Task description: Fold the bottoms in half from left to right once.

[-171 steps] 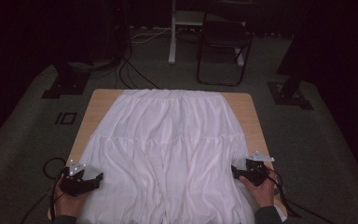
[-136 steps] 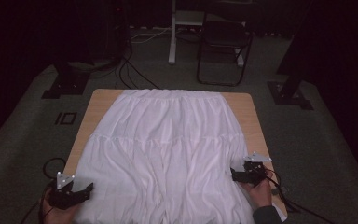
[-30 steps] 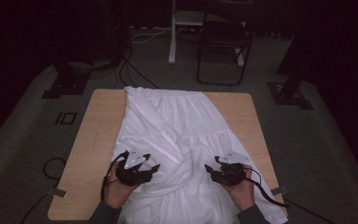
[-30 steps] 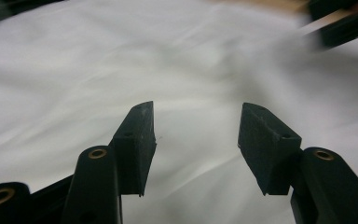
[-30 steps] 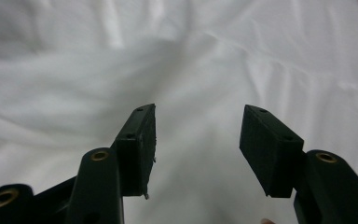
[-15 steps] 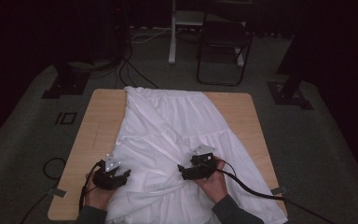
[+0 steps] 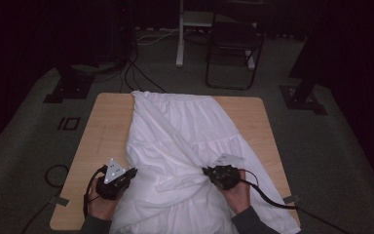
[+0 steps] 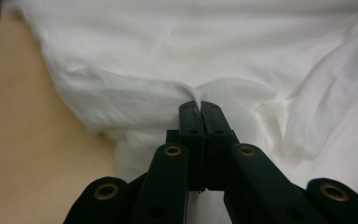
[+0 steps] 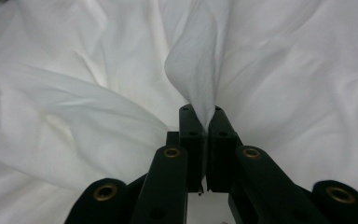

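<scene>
A white pleated garment [image 7: 175, 131] lies folded lengthways on the wooden table [image 7: 102, 131], its near end bunched and hanging over the front edge. My left gripper [image 7: 133, 172] is at the cloth's left edge. Its jaws have just closed, and in the left gripper view it [image 8: 199, 105] pinches a small fold of the white cloth [image 8: 135, 93]. My right gripper [image 7: 206, 171] points left into the cloth's middle. Its jaws have just closed too, and in the right gripper view it [image 9: 200, 112] grips a raised ridge of cloth [image 9: 196, 65].
Bare wood shows to the left and at the far right [image 7: 253, 117] of the table. A black chair [image 7: 233, 44] and a white post [image 7: 180, 34] stand beyond the table. Dark stand bases [image 7: 68, 90] and cables lie on the carpet.
Both hands have shifted left. The left gripper went from over the cloth to its left edge, the right one toward the middle. The near cloth is more bunched between them.
</scene>
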`<state>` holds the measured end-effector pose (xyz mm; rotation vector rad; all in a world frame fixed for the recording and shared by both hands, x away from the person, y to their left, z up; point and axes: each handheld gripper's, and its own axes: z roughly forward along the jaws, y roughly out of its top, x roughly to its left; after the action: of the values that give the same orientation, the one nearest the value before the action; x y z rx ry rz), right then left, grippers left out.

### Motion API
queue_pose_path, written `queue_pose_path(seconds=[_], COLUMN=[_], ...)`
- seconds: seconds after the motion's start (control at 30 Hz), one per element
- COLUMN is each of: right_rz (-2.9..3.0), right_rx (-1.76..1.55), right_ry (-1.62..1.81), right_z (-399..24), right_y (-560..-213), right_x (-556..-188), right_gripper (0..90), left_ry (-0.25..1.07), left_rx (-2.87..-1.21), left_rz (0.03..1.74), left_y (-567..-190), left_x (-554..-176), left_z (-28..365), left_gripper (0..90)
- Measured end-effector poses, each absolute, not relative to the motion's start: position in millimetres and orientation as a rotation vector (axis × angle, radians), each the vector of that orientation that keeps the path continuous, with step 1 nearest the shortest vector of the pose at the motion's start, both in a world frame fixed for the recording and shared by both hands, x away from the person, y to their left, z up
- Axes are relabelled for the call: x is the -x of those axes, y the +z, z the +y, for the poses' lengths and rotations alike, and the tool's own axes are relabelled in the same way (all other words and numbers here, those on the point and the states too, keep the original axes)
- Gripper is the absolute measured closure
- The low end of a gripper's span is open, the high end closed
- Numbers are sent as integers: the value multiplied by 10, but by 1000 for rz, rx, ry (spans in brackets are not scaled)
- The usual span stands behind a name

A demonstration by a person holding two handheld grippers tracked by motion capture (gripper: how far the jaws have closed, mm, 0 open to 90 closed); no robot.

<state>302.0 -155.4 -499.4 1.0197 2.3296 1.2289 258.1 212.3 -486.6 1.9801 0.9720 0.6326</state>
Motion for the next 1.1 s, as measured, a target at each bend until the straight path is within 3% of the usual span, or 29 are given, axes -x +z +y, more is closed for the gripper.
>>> queue_pose_path(seconds=[0.13, 0.2, 0.27, 0.43, 0.47, 0.57, 0.67, 0.7, 0.9, 1.1], right_rz=[2174, 2057, 1995, 2043, 2073, 2127, 2146, 2164, 2189, 2208], right_rx=[-1012, -1045, -1089, -1247, -1269, -1333, -1358, -1359, -1353, -1327], right_ry=[1318, 1354, 1328, 1141, 1097, 1046, 1026, 992, 979, 987], right_z=[-1860, -2110, -2360, -2808, -2850, -2915, -2914, -2872, -2747, -2556], right_y=[-4673, -4505, -4446, -4878, -5014, -5350, -5488, -5571, -5629, -5618], right_x=[-2934, -2904, -2923, -3134, -3171, -3236, -3264, -3287, -3405, -3658], right_gripper=[874, 874, 874, 870, 868, 861, 848, 820, 807, 816], left_ry=[699, 673, 638, 482, 501, 530, 514, 559, 656, 739], left_rx=[-1958, -1976, -2024, -2198, -2240, -2341, -2313, -2327, -2319, -2330], left_rz=[838, 816, 824, 858, 855, 878, 900, 905, 961, 1042], left_y=[-4481, -4508, -4639, -5149, -5250, -5475, -5514, -5513, -5504, -5461], left_x=[-2463, -2506, -2580, -2789, -2817, -2912, -3002, -3022, -3361, -3964], left_z=[1901, 1764, 1617, 1254, 1188, 1085, 1127, 1131, 1265, 1366], left_gripper=[871, 738, 673, 550, 545, 552, 628, 712, 749, 761])
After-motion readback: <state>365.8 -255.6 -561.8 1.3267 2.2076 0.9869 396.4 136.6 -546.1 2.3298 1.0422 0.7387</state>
